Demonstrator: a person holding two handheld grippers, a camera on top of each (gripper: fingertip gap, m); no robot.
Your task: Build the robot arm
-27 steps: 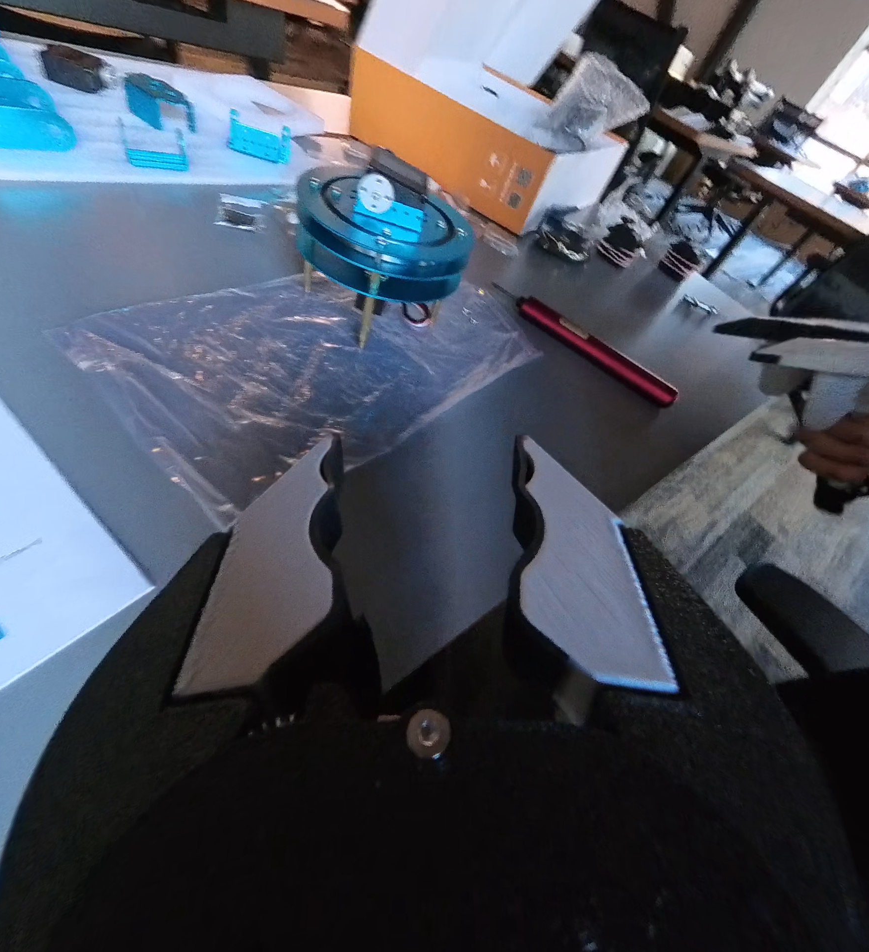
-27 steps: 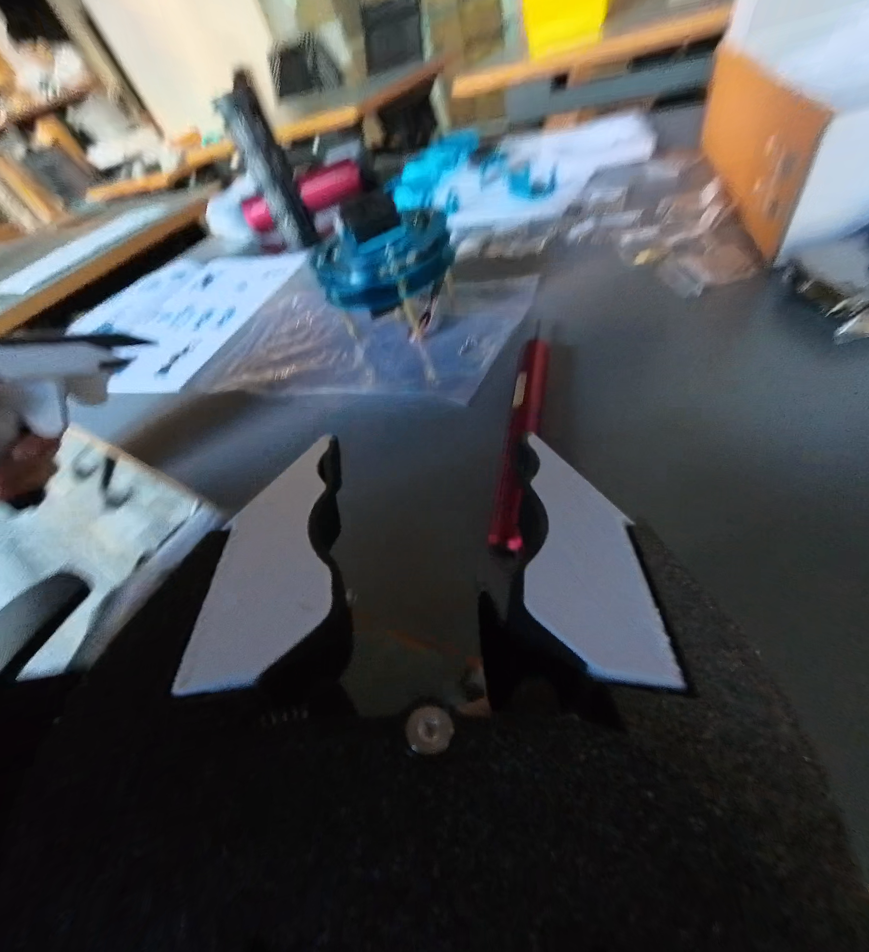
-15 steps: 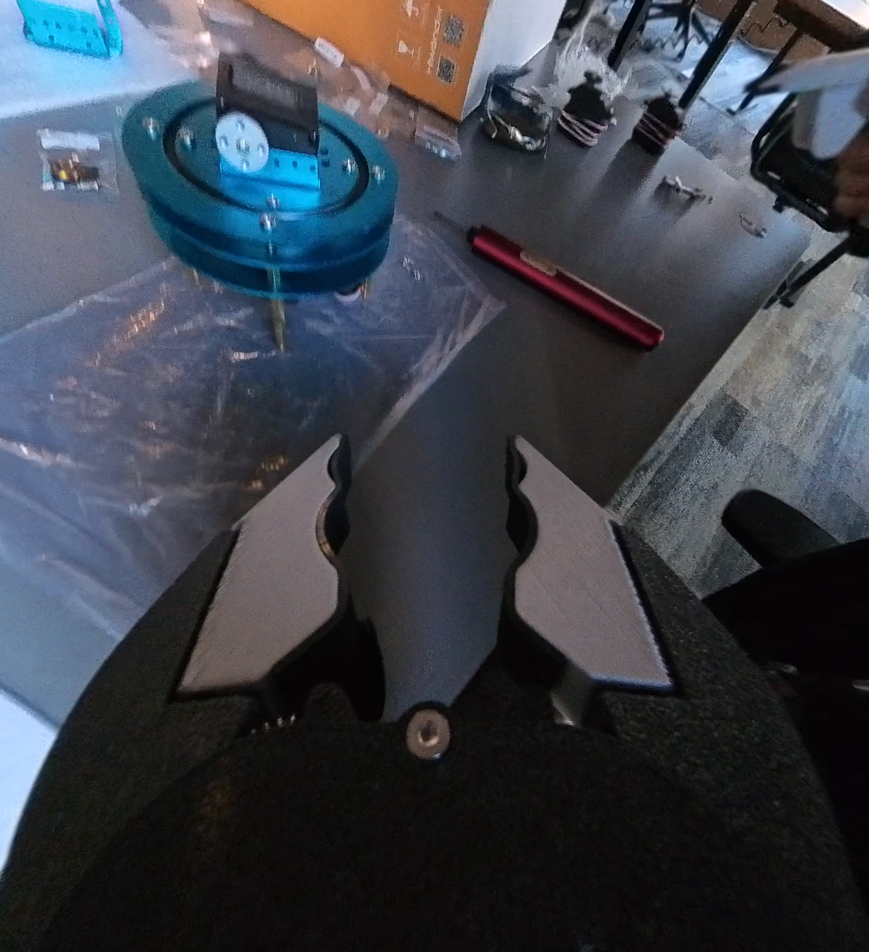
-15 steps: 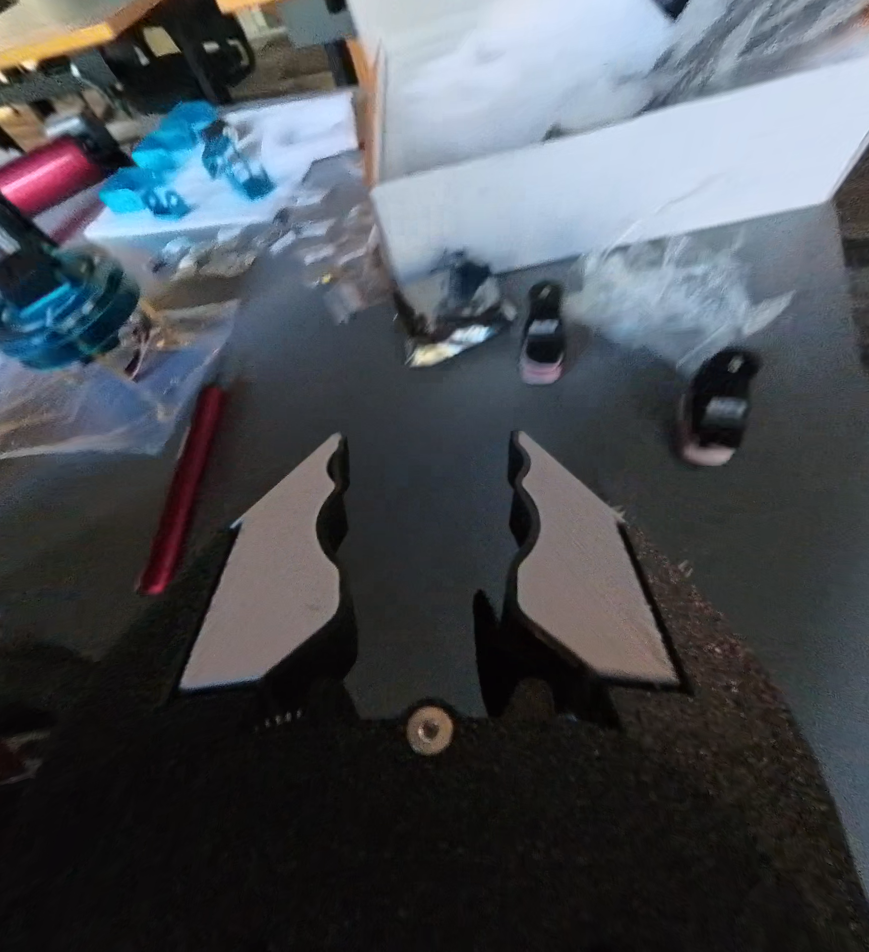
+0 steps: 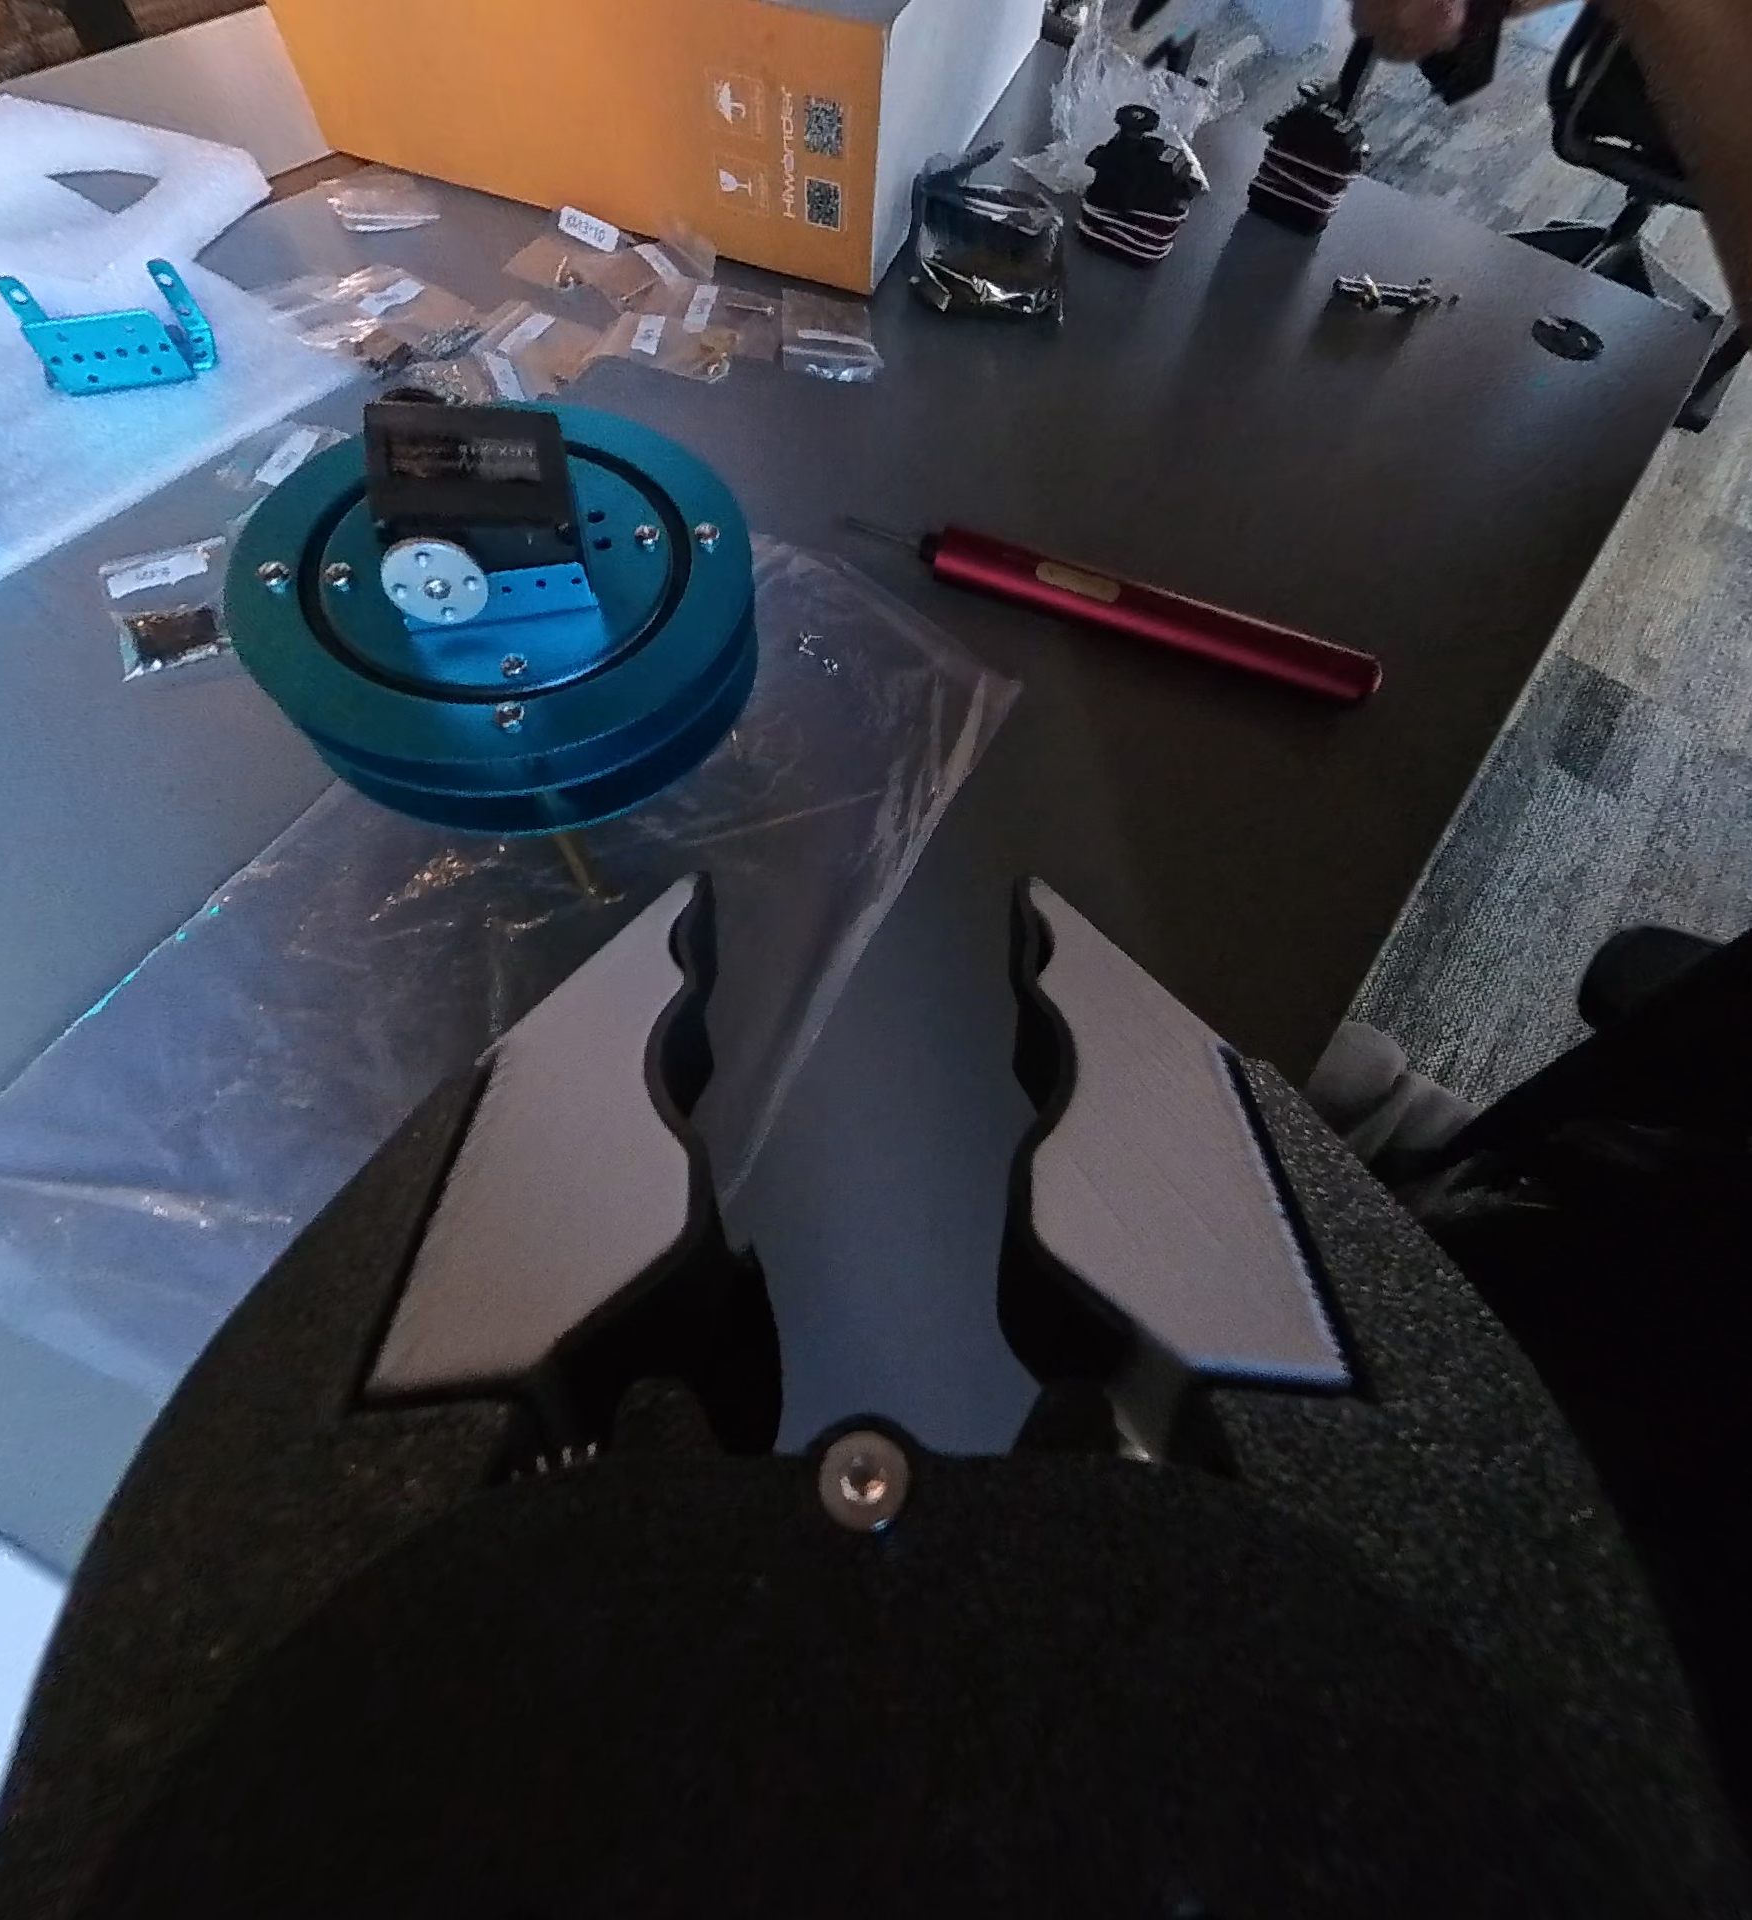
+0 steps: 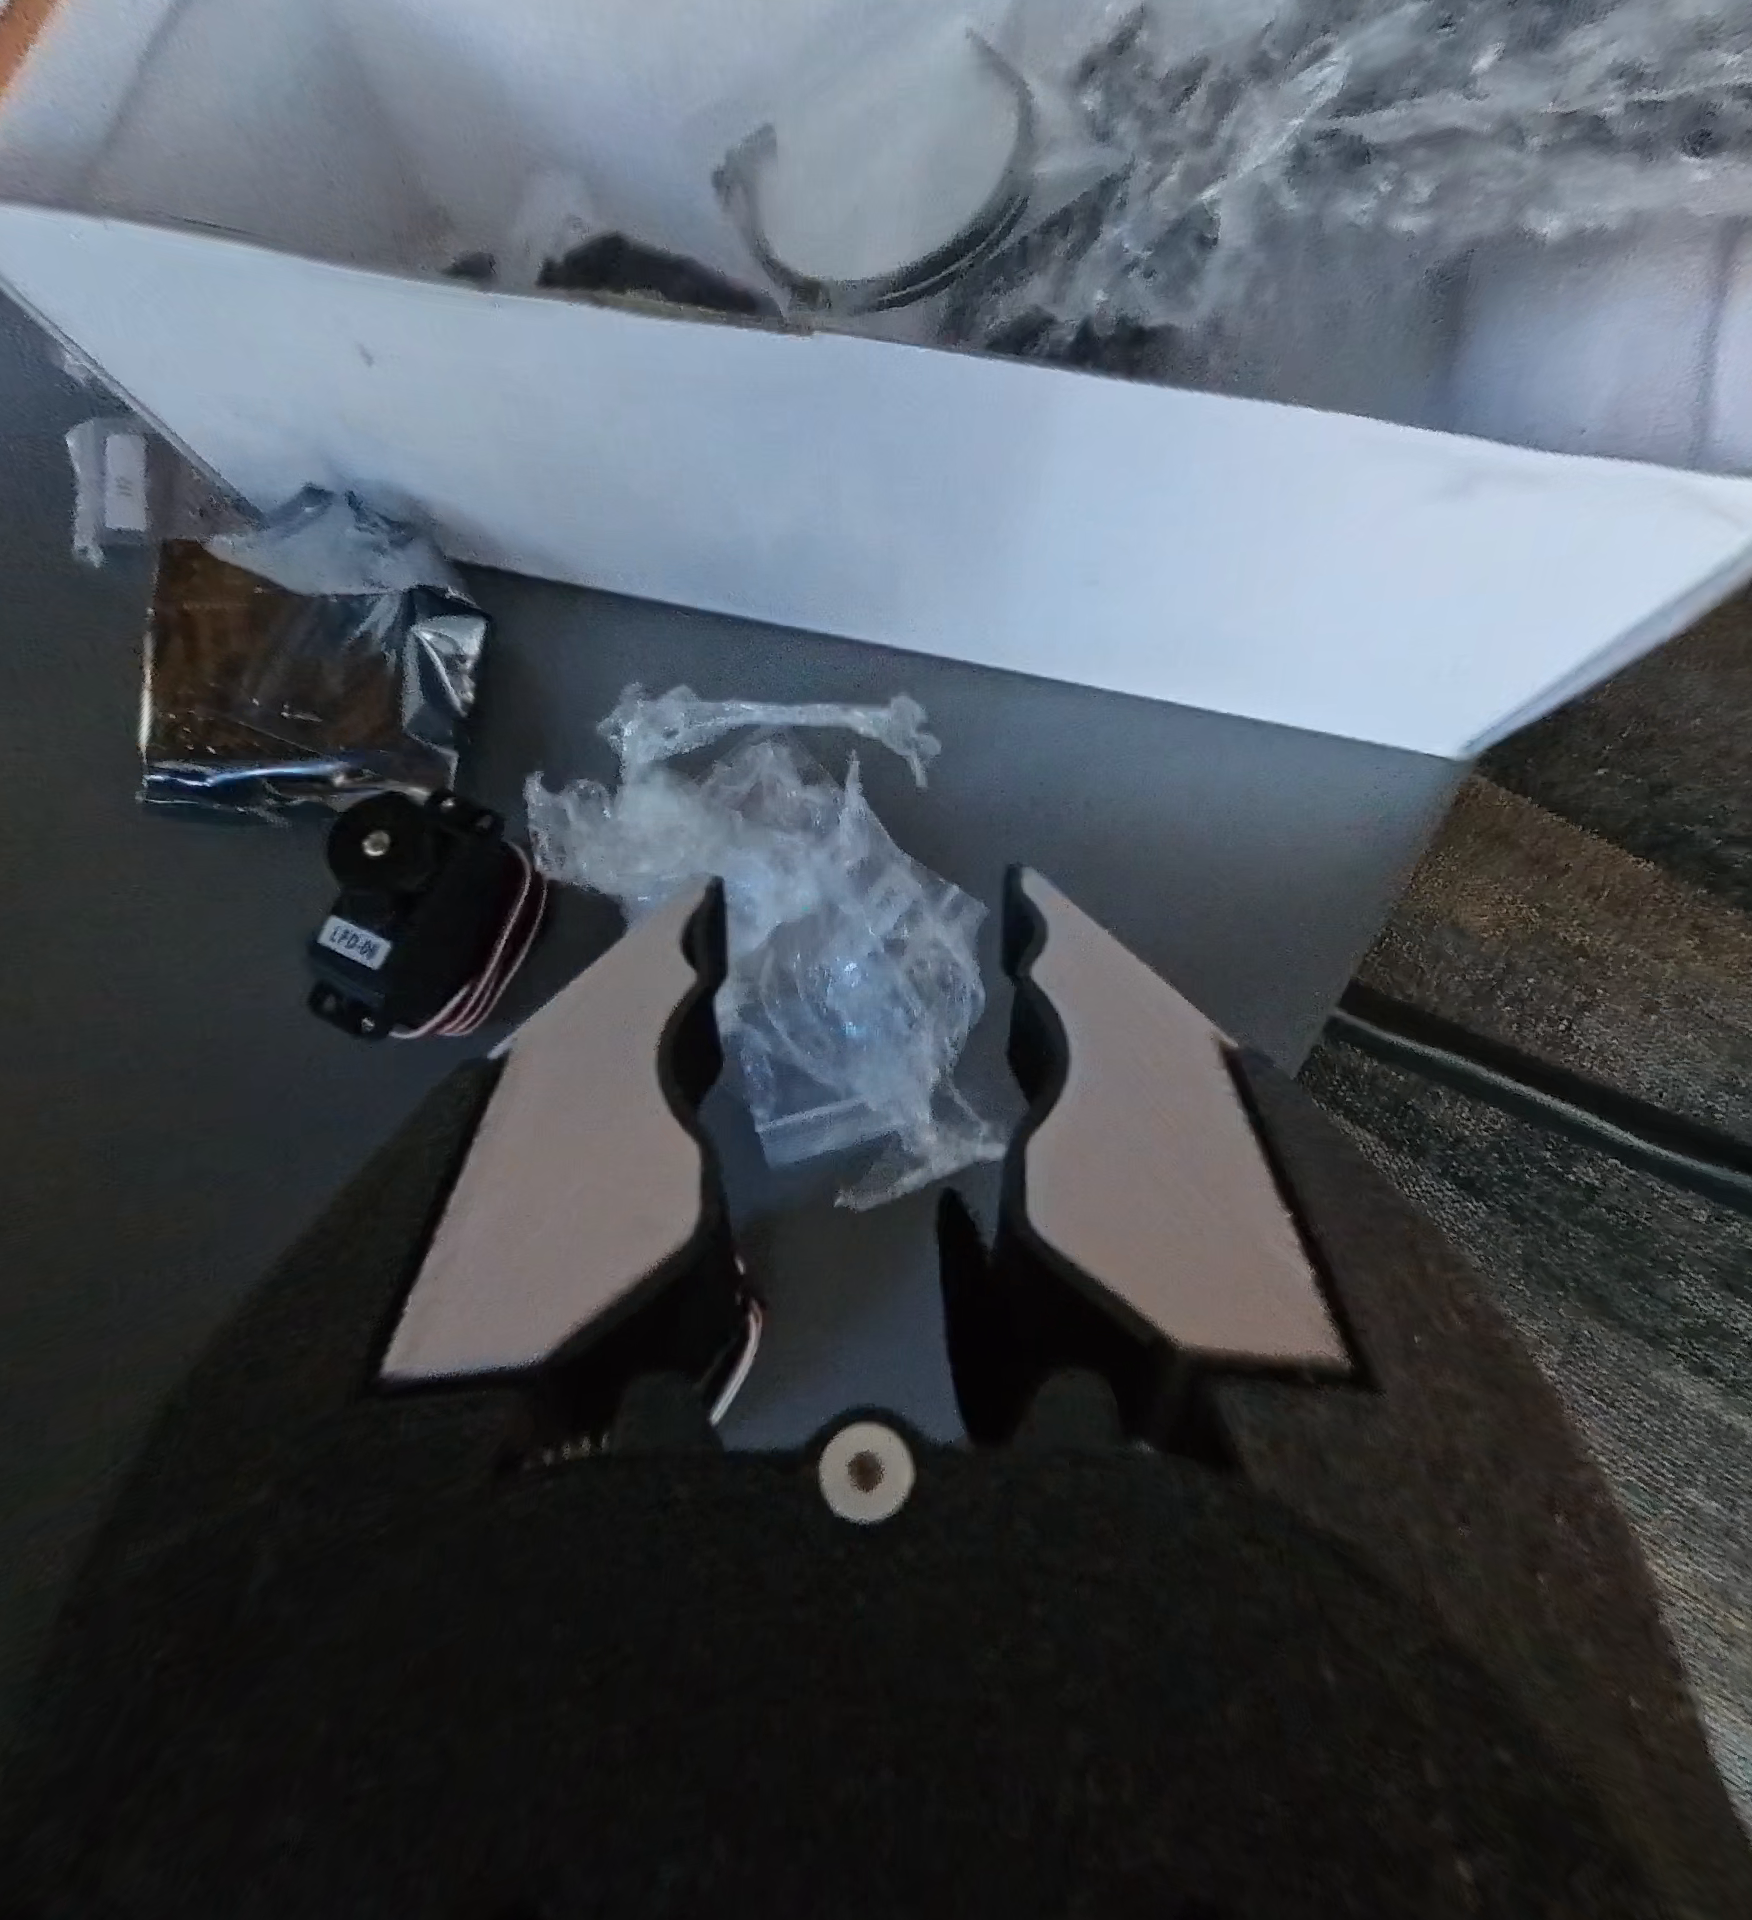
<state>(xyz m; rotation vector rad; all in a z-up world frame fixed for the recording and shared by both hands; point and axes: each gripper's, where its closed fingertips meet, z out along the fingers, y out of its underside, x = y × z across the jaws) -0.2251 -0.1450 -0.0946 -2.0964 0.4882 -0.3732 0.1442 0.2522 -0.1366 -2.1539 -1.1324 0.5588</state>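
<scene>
My left gripper [image 5: 859, 899] is open and empty above a clear plastic sheet [image 5: 436, 977] on the dark table [image 5: 1215, 436]. A round blue metal base [image 5: 493, 644] with a black servo on top stands on thin legs just ahead and to the left. A red screwdriver [image 5: 1152, 613] lies ahead to the right. My right gripper [image 6: 859, 894] is open and empty, its jaws on either side of a crumpled clear plastic wrap [image 6: 820, 935]. A black servo [image 6: 425, 914] with red-white wires lies just left of it. Another wire shows under the left finger.
An orange and white box [image 5: 643, 114] stands at the back; in the right wrist view its white open side [image 6: 851, 499] is close ahead. Small part bags [image 5: 539, 312], blue brackets [image 5: 108, 338] on white foam, more servos [image 5: 1137, 197] and a dark foil bag [image 6: 300, 686] lie around. The table edge and carpet [image 6: 1630, 1143] are to the right. Across from one pair of fingers to the other is roughly 55 centimeters. The red screwdriver [image 5: 1152, 613] is about 20 centimeters from my left fingertips and 35 centimeters from my right.
The left gripper moved forward over the plastic sheet, closer to the blue base. The right gripper swung right, away from the screwdriver, and came down over the crumpled wrap by the box.
</scene>
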